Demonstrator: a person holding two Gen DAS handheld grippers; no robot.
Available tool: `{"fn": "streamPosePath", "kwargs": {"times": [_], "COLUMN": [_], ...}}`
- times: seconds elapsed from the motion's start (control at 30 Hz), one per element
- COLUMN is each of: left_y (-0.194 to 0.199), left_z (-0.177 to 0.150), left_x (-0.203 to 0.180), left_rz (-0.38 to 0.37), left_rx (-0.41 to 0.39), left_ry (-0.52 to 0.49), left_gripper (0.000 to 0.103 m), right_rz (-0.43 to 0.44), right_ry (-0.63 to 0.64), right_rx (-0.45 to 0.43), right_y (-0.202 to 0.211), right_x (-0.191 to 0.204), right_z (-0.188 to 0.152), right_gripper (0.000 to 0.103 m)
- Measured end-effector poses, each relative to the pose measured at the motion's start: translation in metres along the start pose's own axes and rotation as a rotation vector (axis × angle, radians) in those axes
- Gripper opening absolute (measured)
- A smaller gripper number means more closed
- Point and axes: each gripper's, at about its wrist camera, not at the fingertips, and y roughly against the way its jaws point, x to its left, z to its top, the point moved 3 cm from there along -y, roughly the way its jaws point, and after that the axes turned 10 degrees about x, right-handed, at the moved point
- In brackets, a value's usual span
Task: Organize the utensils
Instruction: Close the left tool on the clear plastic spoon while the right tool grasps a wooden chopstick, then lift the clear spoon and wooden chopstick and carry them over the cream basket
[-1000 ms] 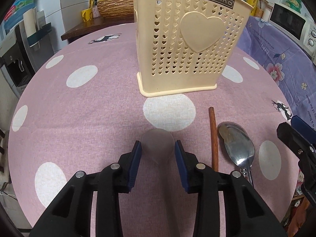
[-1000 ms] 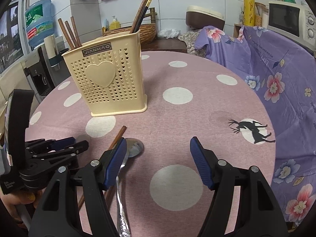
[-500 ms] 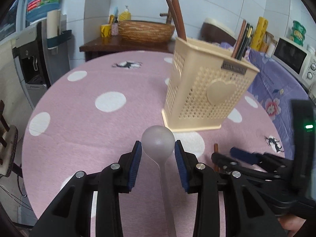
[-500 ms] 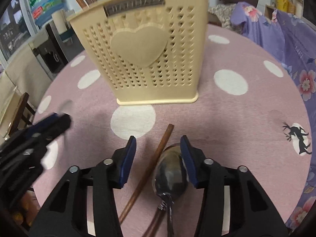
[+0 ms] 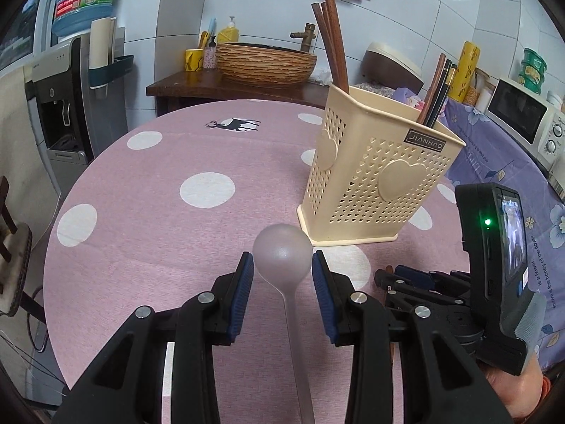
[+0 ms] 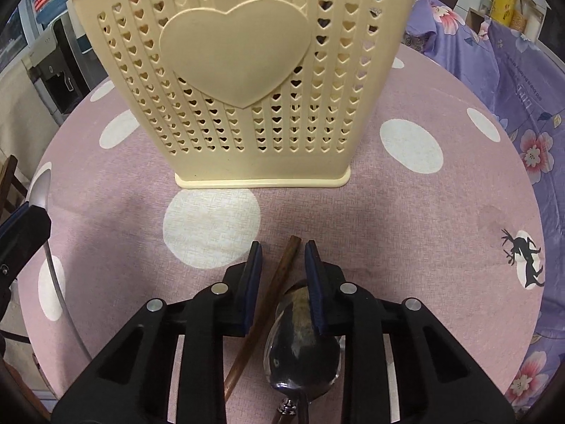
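Observation:
My left gripper is shut on the bowl of a frosted translucent spoon, held above the pink dotted table; its handle runs back under the camera. A cream heart-pierced caddy stands to the right with brown chopsticks and dark ones in it. In the right wrist view the caddy fills the top. My right gripper is low over the cloth, its jaws closing around a brown chopstick with small gaps on both sides. A metal spoon lies under its right finger.
A purple floral cloth covers a counter at the right, with a microwave on it. A water dispenser stands at the left, a wicker basin behind the table. A chair is at the left edge.
The left gripper lifted the translucent spoon off the table and swung left. The right gripper moved in over the chopstick and metal spoon, toward the caddy, and its jaws narrowed.

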Motion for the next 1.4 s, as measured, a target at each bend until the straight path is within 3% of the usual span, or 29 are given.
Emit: {"fn": "streamPosePath", "kwargs": {"times": [0.07,0.5,0.77,1.03,1.13,1.17,1.2,1.4], "left_y": [0.000,0.000,0.001,0.012,0.015,0.016,0.017,0.022], "left_z": [-0.001,-0.001,-0.001,0.004,0.007,0.008,0.009,0.015], "left_x": [0.001,0.007,0.008,0.012,0.011,0.010,0.010,0.005], "left_rz": [-0.002,0.004,0.004,-0.014,-0.019,-0.022,-0.026,-0.031], "left_rx": [0.000,0.001,-0.007,-0.046,-0.060,-0.066,-0.067,-0.078], "left_ry": [0.000,0.005,0.008,0.025,0.021,0.019,0.015,-0.008], "left_gripper": [0.035,0.035,0.035,0.035,0.035,0.021,0.015,0.015], "right_rz": [0.004,0.056,0.162,0.313,0.328,0.335,0.343,0.370], "right_ry": [0.014,0.077,0.043,-0.001,0.009,0.013,0.015,0.031], "right_rx": [0.002,-0.006,-0.044,-0.154,-0.207,-0.226,-0.239,-0.316], "right_y": [0.001,0.001,0.013,0.071,0.095,0.104,0.112,0.151], "right_x": [0.005,0.023,0.015,-0.009,-0.012,-0.014,-0.016,-0.019], "right_z": [-0.002,0.002,0.000,-0.005,-0.006,-0.008,-0.009,-0.008], "right_gripper": [0.018,0.009,0.008,0.008,0.008,0.008,0.008,0.008]}}
